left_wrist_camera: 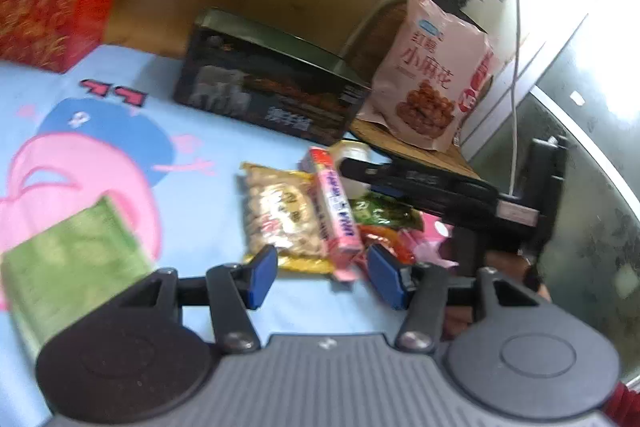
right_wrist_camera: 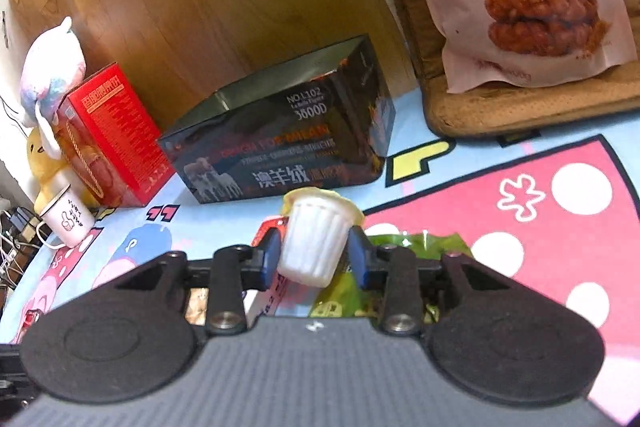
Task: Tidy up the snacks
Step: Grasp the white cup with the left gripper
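The small ribbed white jelly cup (right_wrist_camera: pixel 314 241) is being pinched between the 2 blue fingers (right_wrist_camera: pixel 272 254) of the right gripper (right_wrist_camera: pixel 316 257), tilted and lifted above the snack pile on the cartoon-print mat (right_wrist_camera: pixel 560 227); being smooth and tapered, it risks slipping out or being crushed if the squeeze changes. The open dark box (right_wrist_camera: pixel 288 139) is sitting well apart behind, so a careless carry could knock its rim. The left gripper (left_wrist_camera: pixel 324 277) is hovering open and empty over the peanut packet (left_wrist_camera: pixel 280 215) and pink candy stick (left_wrist_camera: pixel 336 203), which it could scatter.
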The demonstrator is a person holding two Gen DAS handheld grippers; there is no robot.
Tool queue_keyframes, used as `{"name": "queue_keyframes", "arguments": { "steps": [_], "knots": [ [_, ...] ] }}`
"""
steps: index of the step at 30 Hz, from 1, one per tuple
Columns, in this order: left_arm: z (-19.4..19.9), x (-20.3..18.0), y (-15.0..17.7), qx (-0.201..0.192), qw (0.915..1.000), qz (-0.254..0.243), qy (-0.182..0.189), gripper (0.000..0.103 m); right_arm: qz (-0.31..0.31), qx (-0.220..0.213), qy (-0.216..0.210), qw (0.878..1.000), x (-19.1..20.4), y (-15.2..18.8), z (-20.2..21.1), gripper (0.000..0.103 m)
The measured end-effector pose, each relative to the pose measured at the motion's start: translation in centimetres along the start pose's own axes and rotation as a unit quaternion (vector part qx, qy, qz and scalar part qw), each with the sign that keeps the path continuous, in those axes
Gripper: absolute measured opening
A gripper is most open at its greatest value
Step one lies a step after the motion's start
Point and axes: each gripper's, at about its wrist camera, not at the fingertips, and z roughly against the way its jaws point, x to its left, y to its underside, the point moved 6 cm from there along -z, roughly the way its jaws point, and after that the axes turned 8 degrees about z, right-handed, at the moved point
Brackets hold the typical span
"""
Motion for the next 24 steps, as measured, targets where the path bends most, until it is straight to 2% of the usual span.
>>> {"name": "queue_keyframes", "arguments": {
  "steps": [3,6,9,11,12,14,16,19,24],
  "knots": [
    [1.1,0.7,0.1,-0.005,0.9999,0.011,0.005,0.051,0.027,-0.029,-0.008,0.999,0.8,0.2,2.6,0.036],
    [1.8,1.0,0.5,-0.003,0.9997,0.014,0.022,0.055,0.115,-0.055,-0.028,0.991,3.9,1.6,6.4,0.035],
    [1.6,0.9,1.4,0.008,0.9992,0.009,0.037,0.06,0.184,-0.036,-0.061,0.98,6.7,4.4,8.2,0.033],
    [1.2,0.9,2.1,0.02,0.9991,0.008,0.037,0.06,0.21,-0.013,-0.078,0.975,8.1,6.5,8.7,0.033],
    [1.0,0.9,2.4,0.025,0.999,0.01,0.036,0.061,0.218,-0.015,-0.086,0.972,8.7,7.2,8.9,0.033],
    [0.9,1.1,2.9,0.03,0.9987,0.016,0.039,0.061,0.238,-0.019,-0.072,0.968,9.5,8.3,9.5,0.035],
    [0.7,1.0,3.1,0.037,0.998,0.023,0.045,0.061,0.242,-0.022,-0.066,0.968,9.6,8.7,9.7,0.036],
    [1.1,0.5,3.3,0.036,0.998,0.013,0.05,0.061,0.222,-0.014,-0.068,0.973,8.9,9.1,9.9,0.05],
    [1.5,-1.3,3.9,0.033,0.9975,-0.019,0.059,0.066,0.216,-0.014,-0.063,0.974,8.1,10.4,11.0,0.052]
  ]
}}
